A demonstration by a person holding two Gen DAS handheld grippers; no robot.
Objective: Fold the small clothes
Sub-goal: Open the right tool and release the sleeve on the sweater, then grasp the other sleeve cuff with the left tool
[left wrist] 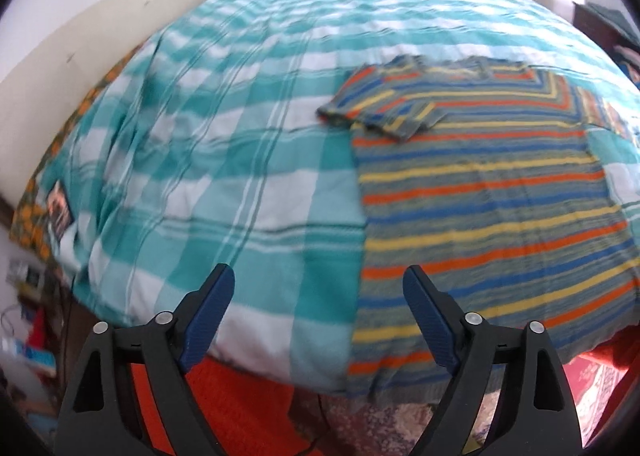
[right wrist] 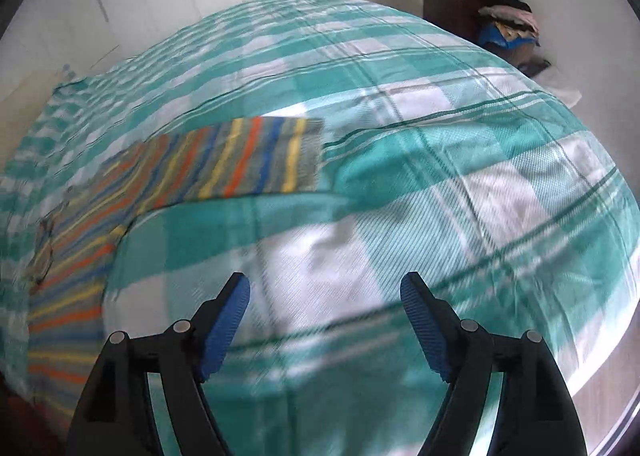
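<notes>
- Your left gripper [left wrist: 318, 288] is spread wide with nothing between its blue pads, hanging over the near edge of the bed.
- Under it, a teal-and-white checked bedspread [left wrist: 224, 160] covers the mattress.
- Just right of the left gripper lies the striped shirt [left wrist: 480, 208], a small top in grey, orange, yellow and blue bands, spread flat with its hem draping over the near edge.
- Its left sleeve [left wrist: 380, 108] is already folded inward across the chest.
- Expect the shirt to be light, soft and limp; it will sag and wrinkle rather than hold a shape. Pinching a hem corner or the shoulder seam looks best.
- Your right gripper [right wrist: 325, 316] is also spread, empty, above bare bedspread, well apart from the shirt.
- Only the left view shows the whole shirt; the right view, blurred, shows 1 edge of it and a dark cabinet [right wrist: 452, 4] stacked with folded cloth.
</notes>
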